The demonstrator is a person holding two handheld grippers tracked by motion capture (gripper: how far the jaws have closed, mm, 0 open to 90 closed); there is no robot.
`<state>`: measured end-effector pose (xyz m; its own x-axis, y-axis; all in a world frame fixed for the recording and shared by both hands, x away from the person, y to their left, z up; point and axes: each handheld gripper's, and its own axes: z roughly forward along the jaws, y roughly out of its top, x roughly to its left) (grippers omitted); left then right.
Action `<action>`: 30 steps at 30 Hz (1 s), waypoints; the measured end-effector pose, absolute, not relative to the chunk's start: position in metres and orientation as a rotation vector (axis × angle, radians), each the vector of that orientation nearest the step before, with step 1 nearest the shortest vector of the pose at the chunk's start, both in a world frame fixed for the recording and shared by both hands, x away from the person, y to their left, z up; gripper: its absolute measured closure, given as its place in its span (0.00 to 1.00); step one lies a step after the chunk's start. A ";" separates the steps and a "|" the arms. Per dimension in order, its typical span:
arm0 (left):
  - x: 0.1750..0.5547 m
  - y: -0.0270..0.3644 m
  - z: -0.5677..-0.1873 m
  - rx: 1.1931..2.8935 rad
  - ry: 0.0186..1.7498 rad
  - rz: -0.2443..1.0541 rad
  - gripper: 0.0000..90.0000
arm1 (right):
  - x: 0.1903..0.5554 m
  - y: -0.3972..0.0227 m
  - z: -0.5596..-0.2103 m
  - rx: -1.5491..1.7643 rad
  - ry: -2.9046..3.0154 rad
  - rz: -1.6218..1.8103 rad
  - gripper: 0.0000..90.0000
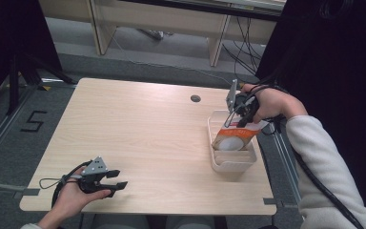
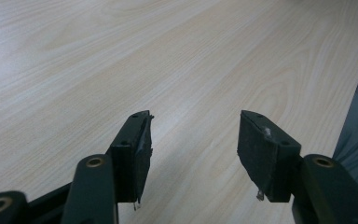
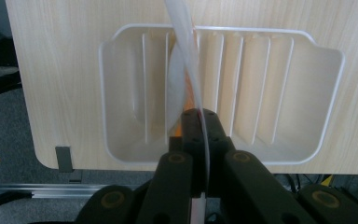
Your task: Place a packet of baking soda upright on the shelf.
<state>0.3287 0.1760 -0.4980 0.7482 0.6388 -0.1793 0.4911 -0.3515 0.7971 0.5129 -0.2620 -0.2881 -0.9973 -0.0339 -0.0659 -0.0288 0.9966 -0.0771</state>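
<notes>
Landmark was the white slotted rack, sitting on the wooden table at its right side, close to the near-right corner.

Well left of the rack, near the table's front-left edge: left hand held the left gripper low over bare wood. Jaws were spread apart, nothing between them; the left gripper view showed the left gripper with only tabletop in the gap. Its grey plate faced up.

Between that gripper and the rack: bare table, plus a small round grommet hole up toward the far edge, left of the rack's far end.

At the rack: a flat orange-and-white packet stood tilted inside it, lower edge down among the dividers, top edge leaning toward the rack's far-right side. In the right gripper view the packet appeared edge-on, sitting in a slot left of the rack's middle.

Right gripper came in from above the rack's far end, right hand behind it, jaws clamped on the packet's top edge. The right gripper showed both pads pressed onto the thin edge. Rack slots to the right of the packet looked empty.
</notes>
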 end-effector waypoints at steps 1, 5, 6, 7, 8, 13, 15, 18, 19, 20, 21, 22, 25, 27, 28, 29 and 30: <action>0.329 0.176 -0.498 2.019 0.853 0.201 0.49 | 0.514 -0.262 -0.290 -0.090 3.068 -0.101 1.00; 0.329 0.176 -0.498 2.020 0.853 0.201 0.49 | 0.512 -0.262 -0.290 -0.024 3.072 -0.132 1.00; 0.329 0.176 -0.498 2.020 0.853 0.202 0.49 | 0.512 -0.262 -0.290 -0.027 3.073 -0.134 1.00; 0.329 0.176 -0.498 2.020 0.852 0.202 0.49 | 0.512 -0.263 -0.290 -0.028 3.074 -0.135 1.00; 0.329 0.176 -0.498 2.020 0.853 0.202 0.49 | 0.513 -0.263 -0.290 -0.052 3.069 -0.144 1.00; 0.329 0.176 -0.498 2.024 0.853 0.200 0.49 | 0.512 -0.265 -0.289 -0.018 3.076 -0.140 1.00; 0.329 0.176 -0.498 2.027 0.841 0.207 0.49 | 0.512 -0.265 -0.289 -0.022 3.075 -0.141 1.00; 0.329 0.176 -0.498 2.029 0.839 0.209 0.49 | 0.513 -0.264 -0.292 -0.074 3.075 -0.145 1.00; 0.329 0.176 -0.498 2.027 0.844 0.207 0.49 | 0.514 -0.262 -0.293 -0.091 3.074 -0.160 1.00; 0.329 0.176 -0.498 2.021 0.848 0.206 0.49 | 0.512 -0.262 -0.293 -0.046 3.084 -0.169 1.00; 0.329 0.176 -0.498 2.022 0.853 0.200 0.49 | 0.514 -0.262 -0.294 -0.078 3.076 -0.157 1.00; 0.329 0.176 -0.498 2.024 0.854 0.200 0.49 | 0.512 -0.263 -0.293 -0.031 3.075 -0.179 1.00; 0.329 0.176 -0.498 2.029 0.836 0.208 0.49 | 0.513 -0.263 -0.294 -0.071 3.079 -0.160 1.00; 0.329 0.176 -0.498 2.030 0.837 0.208 0.49 | 0.513 -0.262 -0.294 -0.065 3.080 -0.159 1.00; 0.329 0.176 -0.498 2.026 0.845 0.205 0.49 | 0.514 -0.262 -0.294 -0.072 3.083 -0.160 1.00; 0.329 0.176 -0.498 2.025 0.849 0.203 0.49 | 0.514 -0.261 -0.295 -0.075 3.086 -0.157 1.00; 0.329 0.176 -0.498 2.025 0.849 0.203 0.49 | 0.514 -0.261 -0.295 -0.088 3.086 -0.157 1.00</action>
